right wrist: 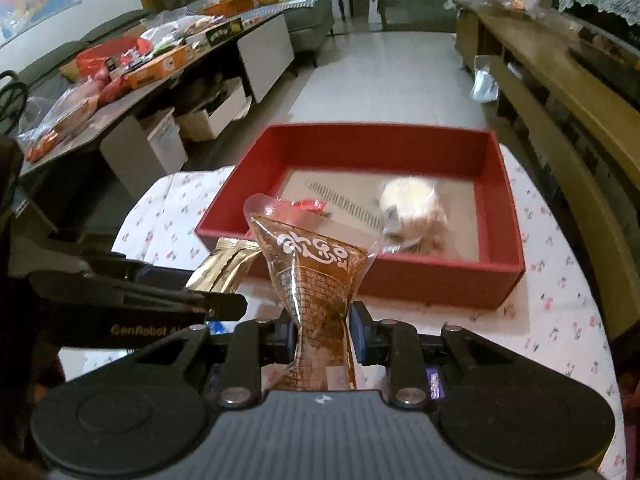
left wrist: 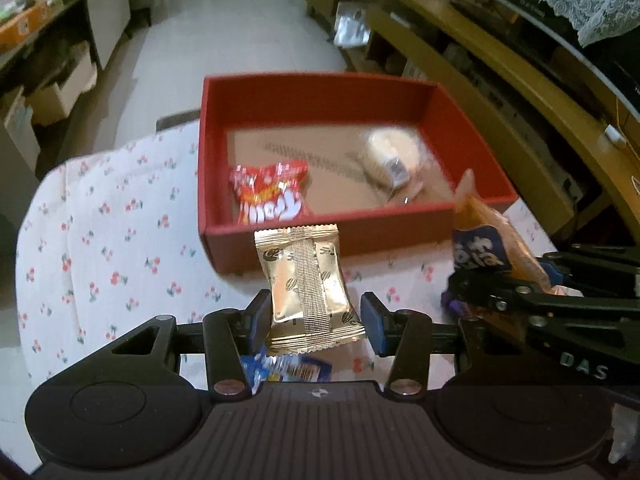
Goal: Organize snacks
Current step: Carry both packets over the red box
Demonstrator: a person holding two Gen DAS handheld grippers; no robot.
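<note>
My left gripper [left wrist: 316,320] is shut on a gold snack packet [left wrist: 306,280], held upright just in front of the red box [left wrist: 276,250]. My right gripper [right wrist: 320,334] is shut on a clear brown snack packet [right wrist: 320,276] with white lettering, also in front of the red box [right wrist: 436,280]. The box holds a red snack bag [left wrist: 270,194] at its near left and a pale round wrapped pastry [left wrist: 394,152] at the right; the pastry [right wrist: 412,204] also shows in the right wrist view. The right gripper with its brown packet [left wrist: 492,236] shows at the left view's right. The gold packet [right wrist: 224,264] shows left of the brown one.
The box sits on a round table with a cherry-print cloth [left wrist: 100,240]. A blue snack packet [left wrist: 288,368] lies on the cloth under my left gripper. A wooden bench [right wrist: 560,128] runs along the right. A cluttered low table [right wrist: 132,72] stands at the far left across the floor.
</note>
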